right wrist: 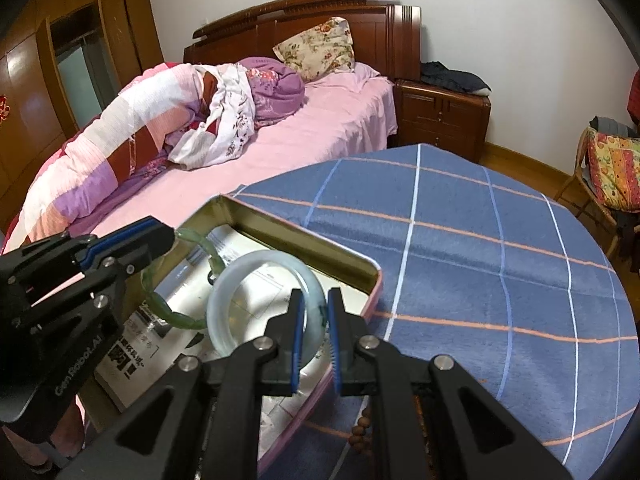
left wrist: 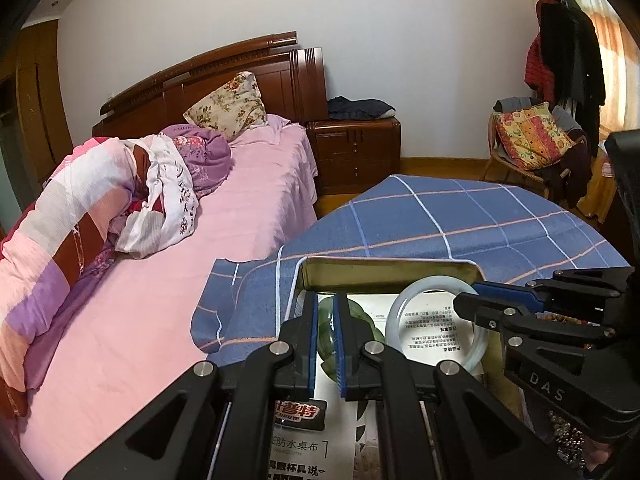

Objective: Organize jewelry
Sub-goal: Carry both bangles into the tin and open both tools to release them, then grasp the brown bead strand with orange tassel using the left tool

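An open metal tin [left wrist: 384, 270] [right wrist: 304, 240] lined with printed paper sits on a round table with a blue checked cloth [right wrist: 480, 260]. My left gripper [left wrist: 325, 304] is shut on a green segmented bracelet [left wrist: 326, 336] [right wrist: 188, 240] held inside the tin. My right gripper [right wrist: 314, 300] is shut on a pale white-green bangle [right wrist: 240, 280] [left wrist: 404, 300], also held over the tin. In the left wrist view the right gripper [left wrist: 464, 296] comes in from the right.
A string of brown beads [right wrist: 360, 428] lies on the cloth beside the tin's near edge. Beaded jewelry [left wrist: 568, 436] shows at the lower right. A pink bed [left wrist: 180, 280] stands left of the table, with a wooden nightstand [left wrist: 356, 148] and a chair [left wrist: 532, 148] behind.
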Demonstrator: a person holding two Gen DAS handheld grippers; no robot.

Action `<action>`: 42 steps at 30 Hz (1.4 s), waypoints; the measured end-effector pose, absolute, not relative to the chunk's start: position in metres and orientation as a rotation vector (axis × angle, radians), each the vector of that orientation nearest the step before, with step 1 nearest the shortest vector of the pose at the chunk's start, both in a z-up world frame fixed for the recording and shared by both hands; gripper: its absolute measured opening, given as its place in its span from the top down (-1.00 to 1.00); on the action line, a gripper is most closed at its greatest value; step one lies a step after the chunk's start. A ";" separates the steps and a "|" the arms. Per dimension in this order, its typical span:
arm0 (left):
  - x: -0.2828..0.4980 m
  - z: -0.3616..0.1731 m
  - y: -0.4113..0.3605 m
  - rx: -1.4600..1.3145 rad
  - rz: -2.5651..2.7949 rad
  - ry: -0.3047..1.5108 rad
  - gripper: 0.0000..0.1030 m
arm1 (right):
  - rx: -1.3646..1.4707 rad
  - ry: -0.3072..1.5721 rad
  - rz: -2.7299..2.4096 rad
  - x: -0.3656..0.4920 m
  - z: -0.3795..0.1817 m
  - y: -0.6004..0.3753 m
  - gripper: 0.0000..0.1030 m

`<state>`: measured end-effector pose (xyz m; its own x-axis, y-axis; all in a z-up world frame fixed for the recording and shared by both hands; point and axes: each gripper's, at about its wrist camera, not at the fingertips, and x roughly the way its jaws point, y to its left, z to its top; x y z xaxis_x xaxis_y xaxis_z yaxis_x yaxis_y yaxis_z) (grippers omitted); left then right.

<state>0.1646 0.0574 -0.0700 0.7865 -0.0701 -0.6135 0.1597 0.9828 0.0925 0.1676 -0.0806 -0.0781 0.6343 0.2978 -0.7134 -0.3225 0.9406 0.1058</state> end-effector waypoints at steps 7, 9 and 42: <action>0.169 -0.074 0.056 0.137 -0.124 0.678 0.84 | -0.037 0.822 0.354 0.172 -0.082 -0.078 0.68; 0.169 -0.072 0.055 0.134 -0.115 0.674 0.62 | -0.018 0.823 0.356 0.171 -0.082 -0.079 0.66; 0.064 -0.062 -0.015 0.153 -0.179 0.548 -0.71 | 0.124 0.824 0.139 0.058 -0.096 -0.218 0.01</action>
